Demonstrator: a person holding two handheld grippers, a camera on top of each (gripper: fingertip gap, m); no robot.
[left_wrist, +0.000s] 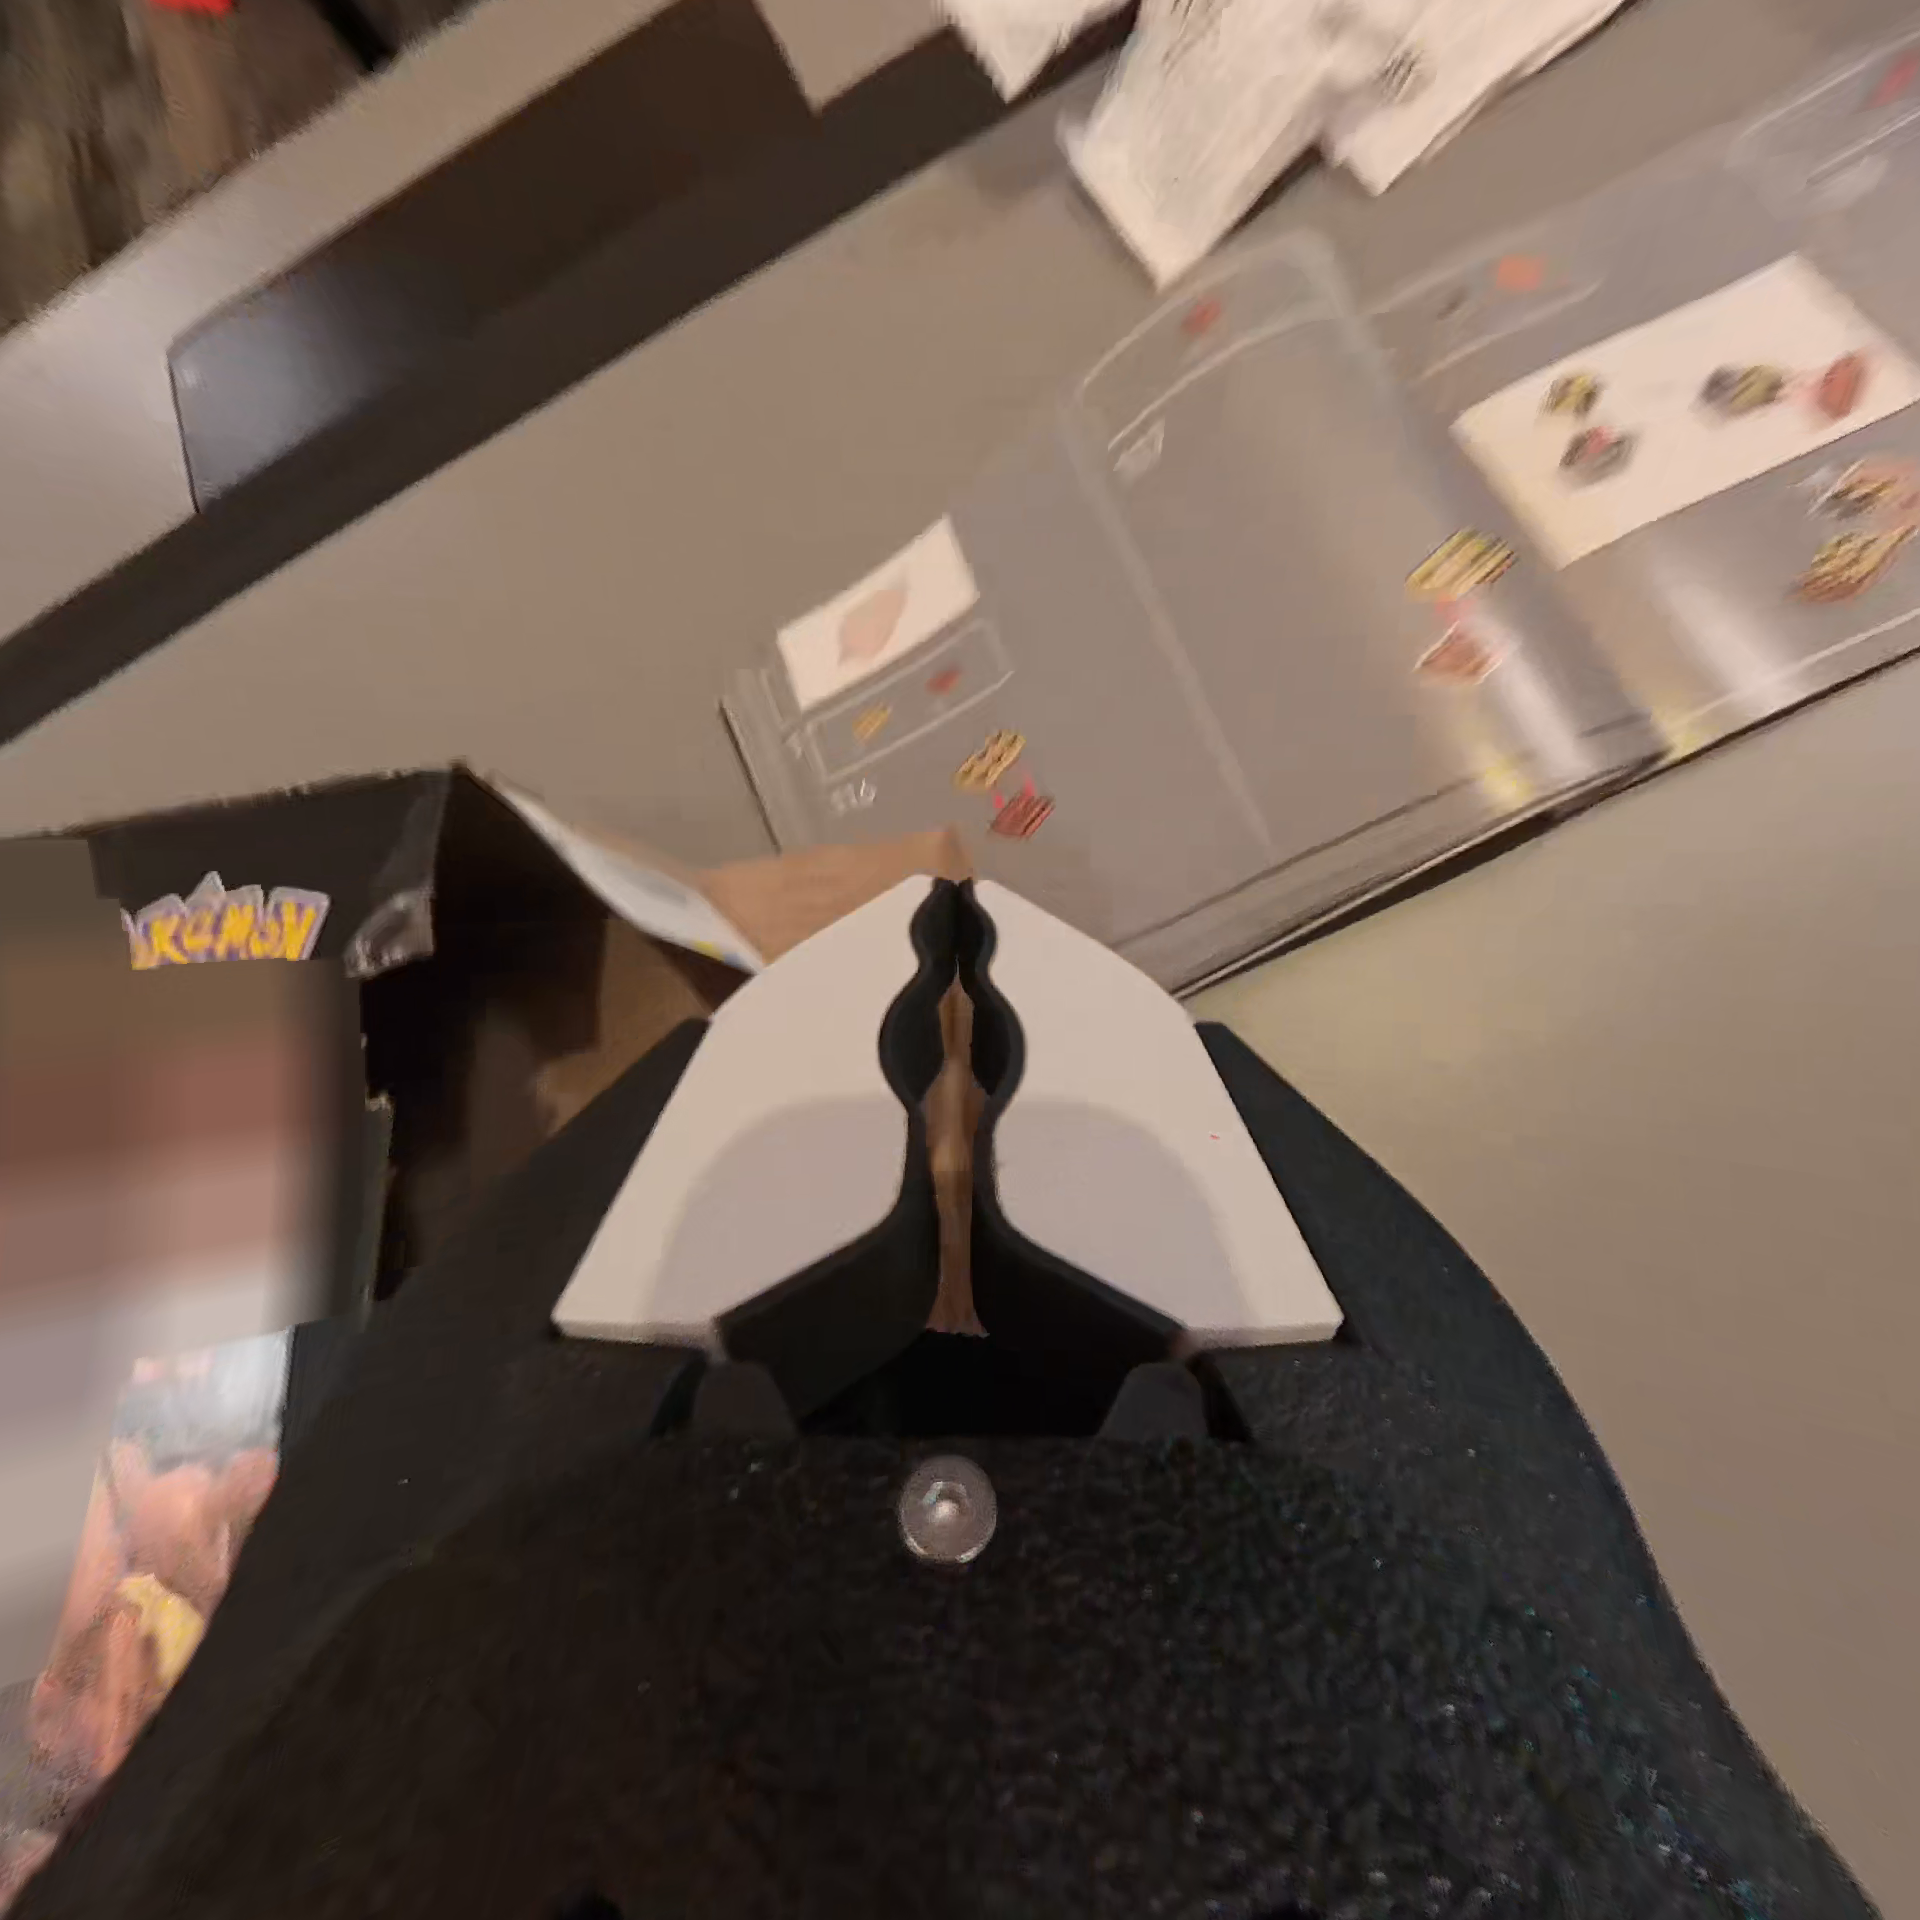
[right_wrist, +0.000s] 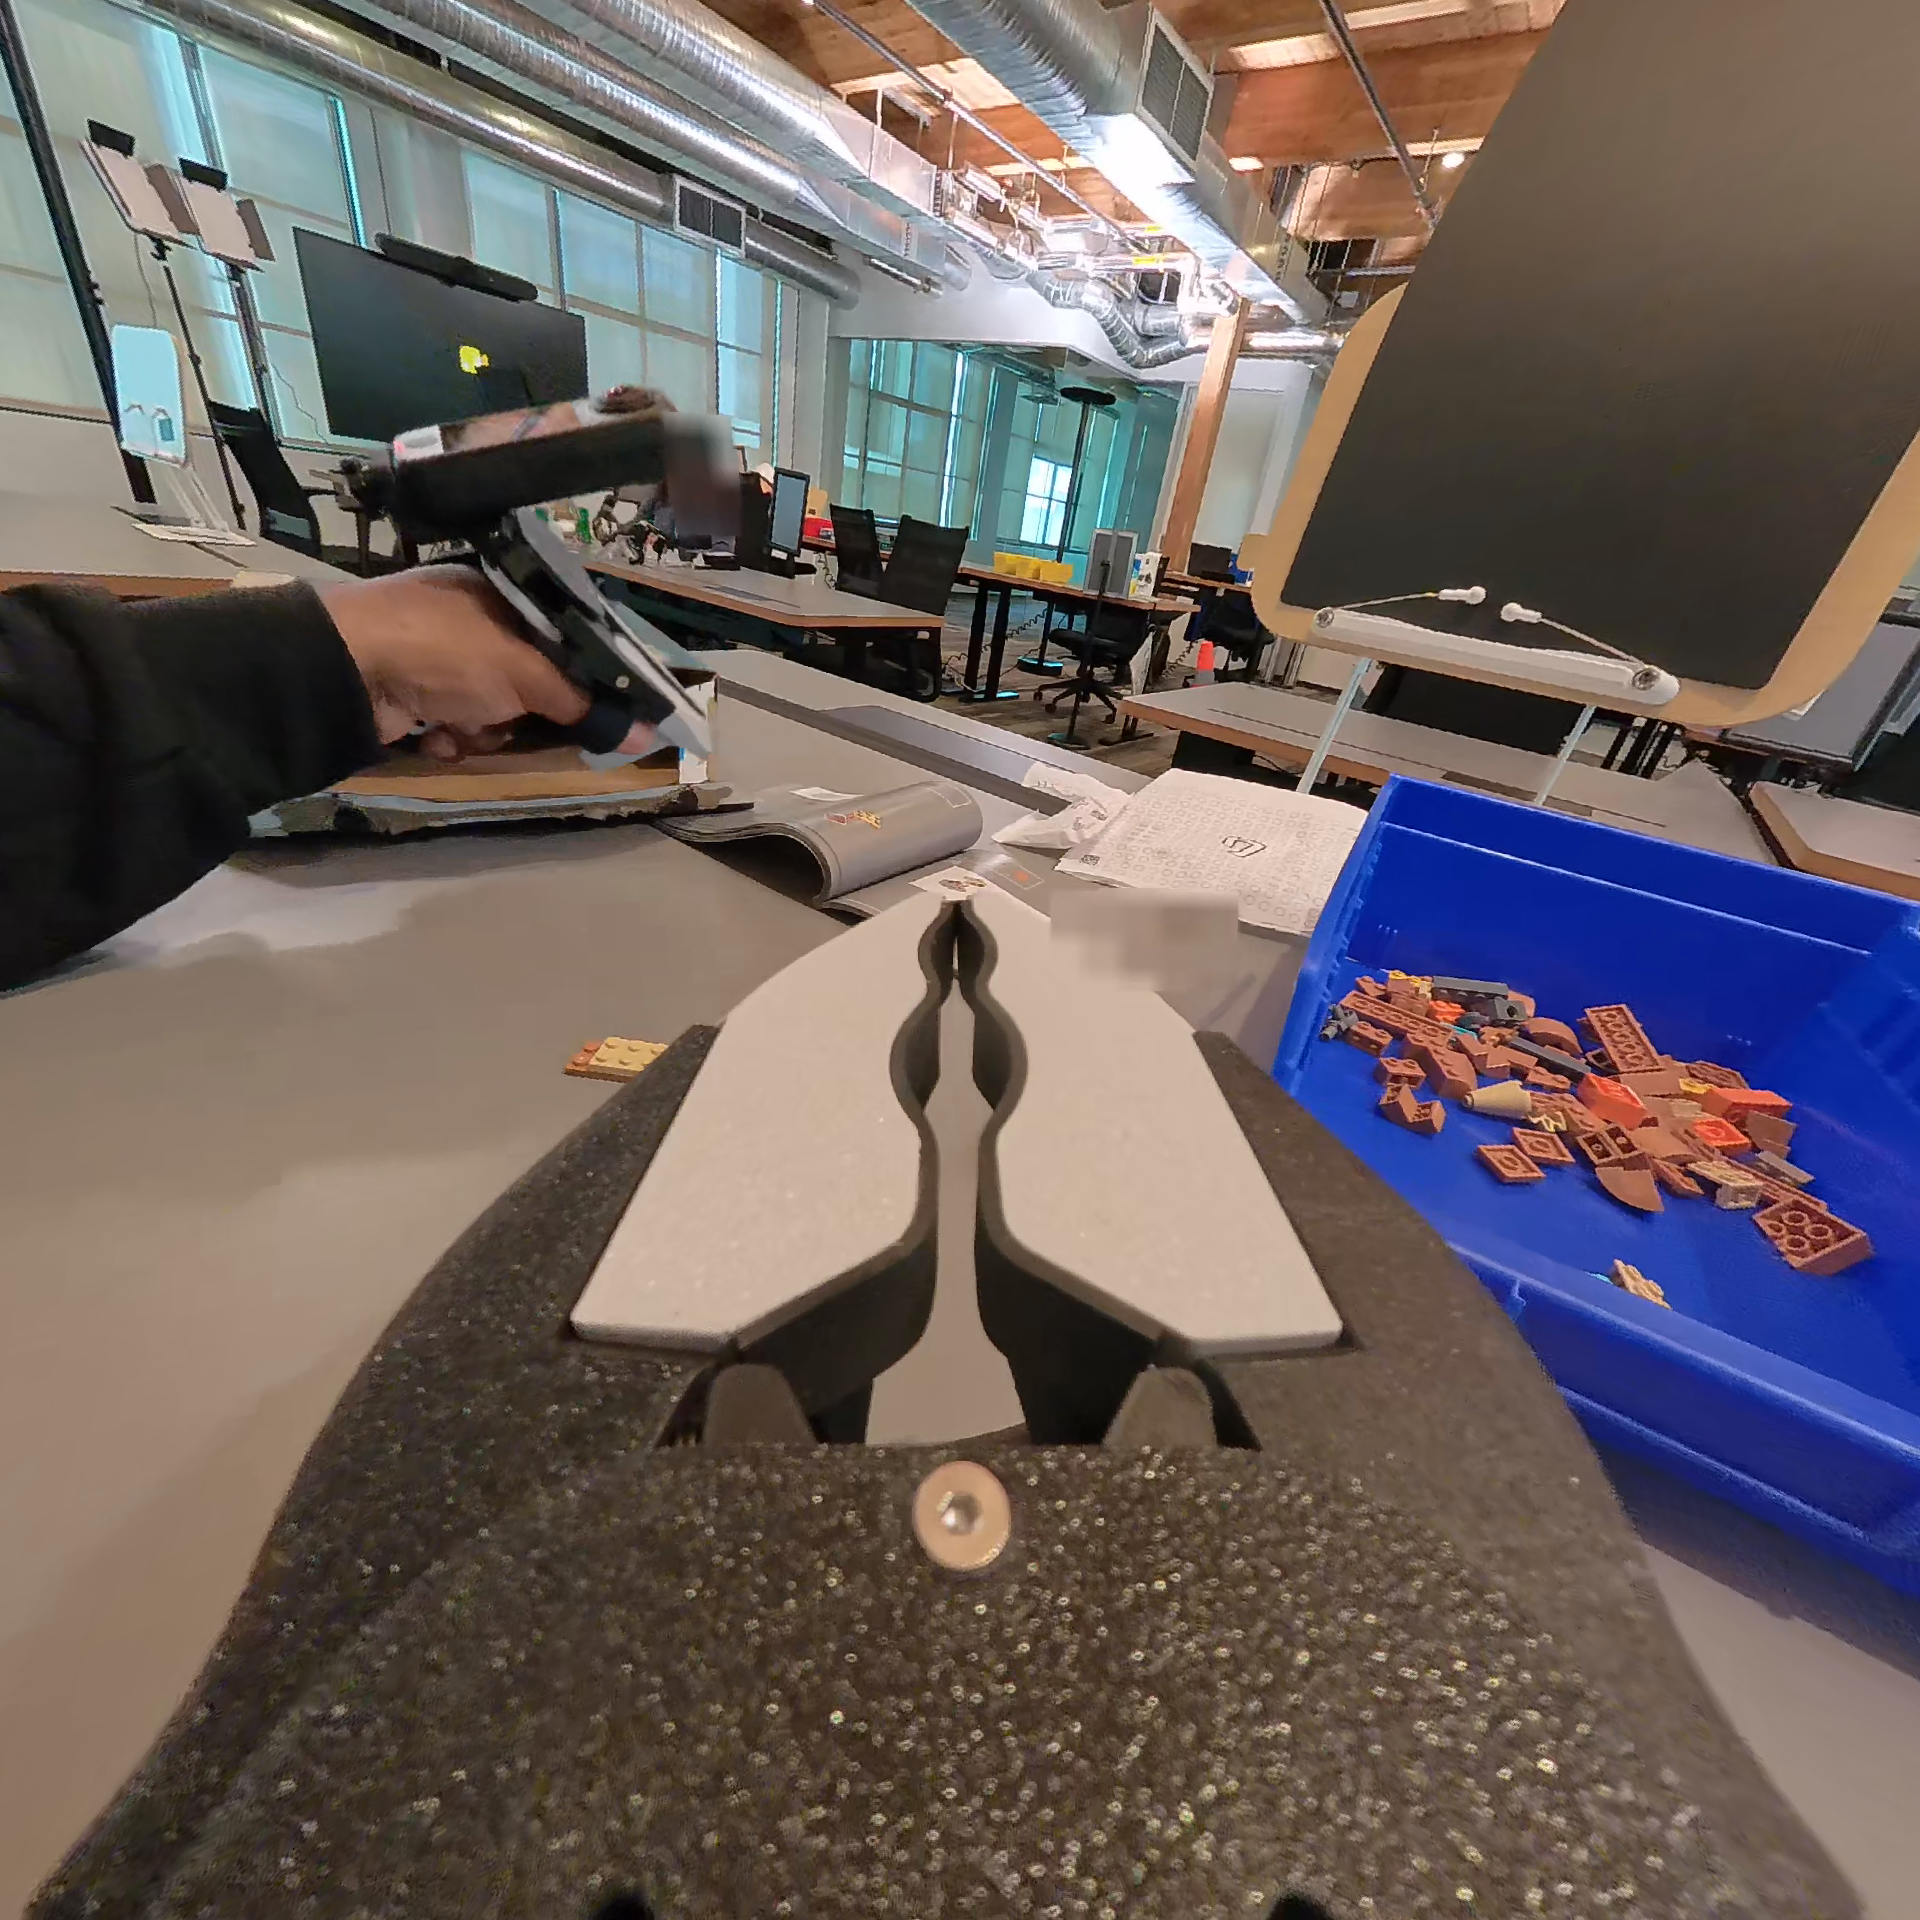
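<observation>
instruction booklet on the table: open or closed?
Open. The instruction booklet lies flat on the grey table with its pages spread and one side curling up at the spine; printed pages face up in the left wrist view too.

Left wrist view: heavy motion blur, the open booklet (left_wrist: 1351, 540) and white paper sheets (left_wrist: 1195, 125) smeared along a diagonal; warm, dim tone, soft glare streak on the booklet's glossy page. Only the near gripper body stays fairly sharp. Right wrist view: crisp, bright, cool daylight from the big windows (right_wrist: 520, 239) plus ceiling spots; blue bin (right_wrist: 1558, 1403) saturated, bricks in it well resolved. Soft shadow under the sleeve (right_wrist: 156, 748) on the grey table (right_wrist: 312, 1143). Strong fisheye bending at the edges in both views. A few mosaic patches.
</observation>
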